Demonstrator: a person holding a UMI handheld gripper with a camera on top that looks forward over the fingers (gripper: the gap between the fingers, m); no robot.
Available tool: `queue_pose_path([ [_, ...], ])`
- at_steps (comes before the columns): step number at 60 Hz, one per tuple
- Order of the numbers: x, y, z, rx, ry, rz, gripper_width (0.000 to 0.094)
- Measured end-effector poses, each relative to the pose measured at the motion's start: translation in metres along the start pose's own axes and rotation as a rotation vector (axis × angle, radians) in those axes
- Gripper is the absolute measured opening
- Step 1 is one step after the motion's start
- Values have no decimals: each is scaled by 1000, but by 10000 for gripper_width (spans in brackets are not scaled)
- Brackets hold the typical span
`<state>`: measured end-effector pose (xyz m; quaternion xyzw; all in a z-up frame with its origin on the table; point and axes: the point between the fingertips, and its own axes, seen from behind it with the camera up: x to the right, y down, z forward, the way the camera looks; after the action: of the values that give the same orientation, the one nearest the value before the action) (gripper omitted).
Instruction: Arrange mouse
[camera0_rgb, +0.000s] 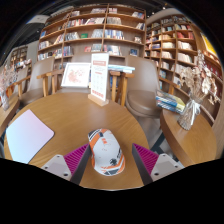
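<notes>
Resting between the claw's (105, 163) spread magenta pads: white-and-orange computer mouse (104, 150), gaps either side | on round wooden surface (70, 115) | white rectangular mat (28, 135) lies left | upright sign (98, 80) beyond | bookshelves (95, 30) behind.

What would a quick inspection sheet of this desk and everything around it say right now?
Surface: round wooden table, mostly bare.
Job's things: white and orange mouse lying on the table between the fingers; white mouse pad off to one side.
Clutter: upright sign stand at the far edge.
Grippers: gripper open, pads either side of the mouse with gaps.
Cables: nothing seen.
Surroundings: bookshelves lining the walls, display table with books beyond.
</notes>
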<state>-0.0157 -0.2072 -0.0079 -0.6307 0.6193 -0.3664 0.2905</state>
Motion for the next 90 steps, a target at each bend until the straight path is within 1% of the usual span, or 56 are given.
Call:
queue_pose_path([
  [11,10,-10,24,-29,-2,72,854],
  [14,11,-10,26,-38,-3,94,841],
  [16,8,-10,27,-41,-11,104,793],
  [18,9,-11,28,-39,-10,99,721],
  [20,6,-12,29,-35,-16,88,618],
  [22,3,-12,31,-32,-30,75,483],
  [25,4,-11,29,-37,-18,56,463],
  [30,5,-12,24,-74,7,42,427],
  [34,2,-25,11,-64,16,49,422],
  [41,-17,-69,-26,4,2,80,423],
  [47,-60,-100,-53,38,-46,124,420],
  [52,-108,-112,-66,54,-84,116,422],
  [61,-215,-98,-69,27,-166,122,421],
  [71,-300,-56,-50,-60,-200,95,421],
  [74,-313,-43,-43,-76,-195,81,424],
  [81,-322,-23,-28,-74,-165,59,441],
  [83,-323,-20,-26,-74,-158,63,456],
  [85,-320,-24,-26,-49,-154,63,474],
  [88,-323,-24,-24,-37,-148,63,499],
  [90,-324,-23,-23,-42,-153,64,539],
])
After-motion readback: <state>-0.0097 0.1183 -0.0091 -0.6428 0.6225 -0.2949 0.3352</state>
